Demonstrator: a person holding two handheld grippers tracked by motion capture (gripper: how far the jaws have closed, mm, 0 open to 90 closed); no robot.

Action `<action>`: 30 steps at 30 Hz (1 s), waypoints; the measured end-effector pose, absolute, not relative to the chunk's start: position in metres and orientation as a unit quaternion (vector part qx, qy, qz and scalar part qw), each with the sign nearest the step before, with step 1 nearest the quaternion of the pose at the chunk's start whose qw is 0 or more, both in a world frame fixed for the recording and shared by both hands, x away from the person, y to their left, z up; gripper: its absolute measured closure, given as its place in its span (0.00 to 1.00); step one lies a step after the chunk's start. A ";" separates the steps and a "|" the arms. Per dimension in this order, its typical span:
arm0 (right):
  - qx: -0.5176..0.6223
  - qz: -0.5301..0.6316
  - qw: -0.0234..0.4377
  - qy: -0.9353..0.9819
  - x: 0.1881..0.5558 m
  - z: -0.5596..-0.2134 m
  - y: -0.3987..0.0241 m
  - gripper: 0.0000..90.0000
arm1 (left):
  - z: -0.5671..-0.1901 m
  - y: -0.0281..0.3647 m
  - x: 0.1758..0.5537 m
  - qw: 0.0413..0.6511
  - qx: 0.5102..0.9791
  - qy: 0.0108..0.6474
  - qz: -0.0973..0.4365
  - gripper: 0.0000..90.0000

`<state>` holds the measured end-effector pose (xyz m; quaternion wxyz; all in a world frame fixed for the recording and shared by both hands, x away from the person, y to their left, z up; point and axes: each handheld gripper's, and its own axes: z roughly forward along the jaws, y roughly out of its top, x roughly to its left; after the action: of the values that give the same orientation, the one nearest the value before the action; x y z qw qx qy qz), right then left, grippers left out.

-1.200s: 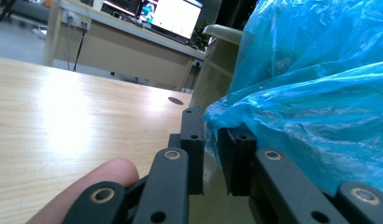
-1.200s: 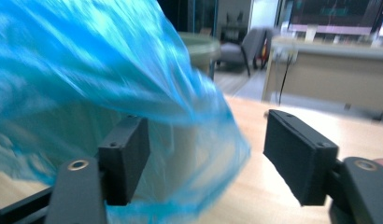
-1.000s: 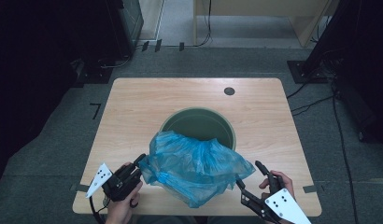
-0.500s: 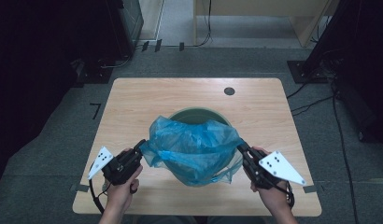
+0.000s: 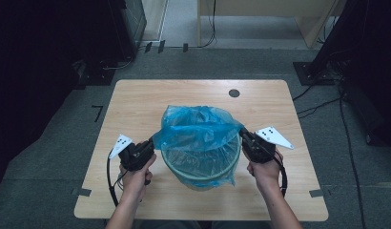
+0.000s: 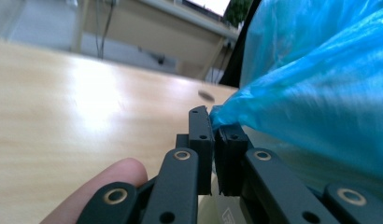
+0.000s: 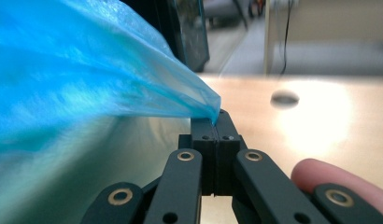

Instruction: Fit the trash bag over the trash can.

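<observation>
Both grippers are clamped on the blue plastic bag [image 5: 198, 126] — the left gripper [image 5: 148, 145] has pinched the bag's left edge, the right gripper [image 5: 243, 138] its right edge. In the left gripper view the jaws are closed down narrow with a corner of the blue film [image 6: 320, 93] caught between the tips, and in the right gripper view it's the same deal: the jaws are pressed together and the bag [image 7: 87, 79] comes to a point right where they meet.

From the high view, the bag is stretched out between the two grippers and spread over the top of a round bin [image 5: 203, 174] that stands on the wooden table [image 5: 136, 100], a bit toward the person's side of the middle. The near side of the bag drapes down over the bin's front rim, and you can see the bin's inside through the thin plastic. The far part of the bag puffs up above the opening.

Each hand [image 5: 136, 176] grips its tool just beside the bin, one on each side, with a fingertip [image 6: 105, 182] visible below the jaws in the left gripper view. There's a small dark round spot [image 5: 234, 93] on the table's far right area, well apart from the bin.
</observation>
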<state>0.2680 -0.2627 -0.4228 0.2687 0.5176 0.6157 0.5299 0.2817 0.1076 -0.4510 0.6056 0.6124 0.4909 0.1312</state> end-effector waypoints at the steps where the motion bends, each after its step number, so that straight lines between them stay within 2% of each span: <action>1: 0.529 0.528 0.250 0.615 0.272 -0.429 -0.263 1.00 | -0.453 0.105 0.283 0.602 0.616 0.493 0.122 0.98; 3: 0.547 0.521 0.220 0.617 0.278 -0.446 -0.261 1.00 | -0.462 0.100 0.287 0.601 0.620 0.497 0.086 0.99; 5: 0.547 0.522 0.210 0.619 0.277 -0.455 -0.257 1.00 | -0.465 0.098 0.288 0.608 0.617 0.496 0.070 1.00; 13: 0.554 0.530 0.178 0.616 0.275 -0.460 -0.247 1.00 | -0.468 0.098 0.293 0.594 0.617 0.515 0.031 1.00; 15: 0.552 0.538 0.172 0.613 0.273 -0.457 -0.249 1.00 | -0.471 0.097 0.294 0.581 0.625 0.520 0.035 1.00; 18: 0.548 0.551 0.198 0.598 0.266 -0.446 -0.255 1.00 | -0.483 0.092 0.294 0.559 0.643 0.522 0.031 1.00; 20: 0.547 0.551 0.204 0.596 0.266 -0.444 -0.256 1.00 | -0.485 0.091 0.293 0.559 0.644 0.521 0.032 1.00; 21: 0.542 0.535 0.226 0.607 0.265 -0.445 -0.254 1.00 | -0.482 0.090 0.291 0.555 0.645 0.525 0.039 1.00; 24: 0.543 0.509 0.234 0.626 0.268 -0.454 -0.247 1.00 | -0.476 0.092 0.286 0.571 0.635 0.518 0.053 0.99; 26: 0.550 0.503 0.222 0.629 0.271 -0.459 -0.245 1.00 | -0.469 0.095 0.281 0.591 0.621 0.510 0.065 0.98; 27: 0.561 0.496 0.195 0.633 0.274 -0.473 -0.245 1.00 | -0.463 0.097 0.278 0.601 0.617 0.502 0.079 0.98; 30: 0.561 0.497 0.186 0.635 0.273 -0.481 -0.244 1.00 | -0.456 0.098 0.273 0.588 0.633 0.490 0.117 1.00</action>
<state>0.2727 -0.2439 -0.4812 0.1861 0.5614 0.6351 0.4968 0.2729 0.0977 -0.4560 0.5876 0.6329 0.4904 0.1172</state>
